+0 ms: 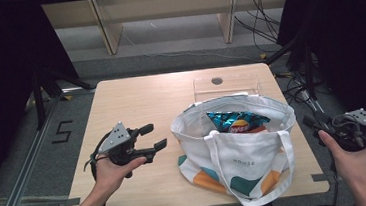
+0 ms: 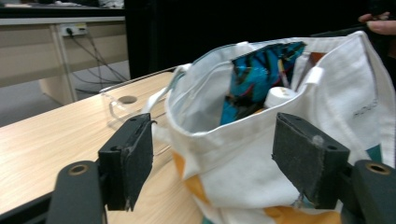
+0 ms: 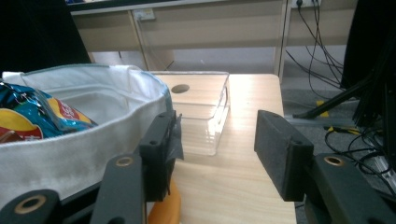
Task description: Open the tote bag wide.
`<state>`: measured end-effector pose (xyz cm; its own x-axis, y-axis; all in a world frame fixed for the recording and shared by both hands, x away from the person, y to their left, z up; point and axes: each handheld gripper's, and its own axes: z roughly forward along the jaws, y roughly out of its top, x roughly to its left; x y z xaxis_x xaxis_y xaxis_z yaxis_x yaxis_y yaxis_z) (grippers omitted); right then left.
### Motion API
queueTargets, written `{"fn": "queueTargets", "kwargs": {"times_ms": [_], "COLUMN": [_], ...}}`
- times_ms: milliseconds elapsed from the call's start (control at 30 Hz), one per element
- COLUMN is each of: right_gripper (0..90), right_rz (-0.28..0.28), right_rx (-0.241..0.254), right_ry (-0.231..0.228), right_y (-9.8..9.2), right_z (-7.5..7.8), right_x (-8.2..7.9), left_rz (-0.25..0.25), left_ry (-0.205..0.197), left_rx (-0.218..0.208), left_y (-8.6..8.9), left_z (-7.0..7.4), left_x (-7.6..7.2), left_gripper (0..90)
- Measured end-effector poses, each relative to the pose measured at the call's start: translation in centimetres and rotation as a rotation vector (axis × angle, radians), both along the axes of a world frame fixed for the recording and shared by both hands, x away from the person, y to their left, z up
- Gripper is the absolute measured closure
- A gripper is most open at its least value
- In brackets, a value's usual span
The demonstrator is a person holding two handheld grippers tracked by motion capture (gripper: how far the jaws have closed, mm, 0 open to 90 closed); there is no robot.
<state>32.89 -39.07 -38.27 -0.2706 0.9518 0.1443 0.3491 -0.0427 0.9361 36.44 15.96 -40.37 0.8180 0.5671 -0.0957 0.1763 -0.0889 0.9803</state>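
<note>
the left gripper (image 1: pixel 151 137) is held left of the tote bag (image 1: pixel 235 148), its fingers (image 2: pixel 128 163) spread wide and empty, while the right gripper (image 1: pixel 314 125) sits right of the bag, fingers (image 3: pixel 282 149) apart, gripping nothing. the bag stands mid-surface (image 1: pixel 136 102), a chip packet (image 1: pixel 237 122) inside, a clear tray (image 1: pixel 227 85) behind it. the soft rim could be missed or collapsed if pinched carelessly; a white cap (image 2: pixel 279 96) inside is revealed by the left gripper view, unseen from above.

Grey floor (image 1: pixel 176 43) around a light wooden table (image 1: pixel 135 99). Pale wood desk legs (image 1: pixel 107 32) at top centre. Black cables (image 1: pixel 259 23) trail upper right; dark curtains flank both edges.
</note>
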Motion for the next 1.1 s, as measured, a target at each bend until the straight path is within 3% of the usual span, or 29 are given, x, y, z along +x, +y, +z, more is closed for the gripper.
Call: {"fn": "queueTargets", "kwargs": {"times_ms": [467, 567, 600, 700, 833, 1100], "right_gripper": [49.1, 49.1, 49.1, 49.0, 48.9, 48.7], "right_rz": [0.001, 0.0, 0.0, 0.006, 0.006, 0.0], "right_rx": [-0.023, -0.03, -0.002, -0.027, -0.017, -0.015], "right_ry": [-0.02, -0.025, -0.003, -0.023, -0.022, -0.02], "right_y": [0.4, 0.6, 0.8, 0.7, 0.9, 0.9], "right_z": [0.5, 0.6, 0.7, 0.8, 0.9, 0.9], "right_x": [0.0, 0.0, -0.1, 0.1, 0.1, 0.0], "left_rz": [-0.101, -0.142, -0.161, -0.211, -0.273, -0.313], "left_ry": [-0.039, -0.054, -0.068, -0.095, -0.108, -0.144], "left_rx": [0.041, 0.042, 0.049, 0.062, 0.115, 0.184], "left_y": [-3.5, -4.7, -5.3, -6.8, -9.1, -11.8], "left_z": [1.5, 2.1, 2.4, 3.0, 3.4, 3.3], "left_x": [-0.4, -0.5, -0.5, -0.4, -0.4, 0.2], "left_gripper": [34.2, 37.6, 38.3, 41.8, 44.7, 50.8]}}
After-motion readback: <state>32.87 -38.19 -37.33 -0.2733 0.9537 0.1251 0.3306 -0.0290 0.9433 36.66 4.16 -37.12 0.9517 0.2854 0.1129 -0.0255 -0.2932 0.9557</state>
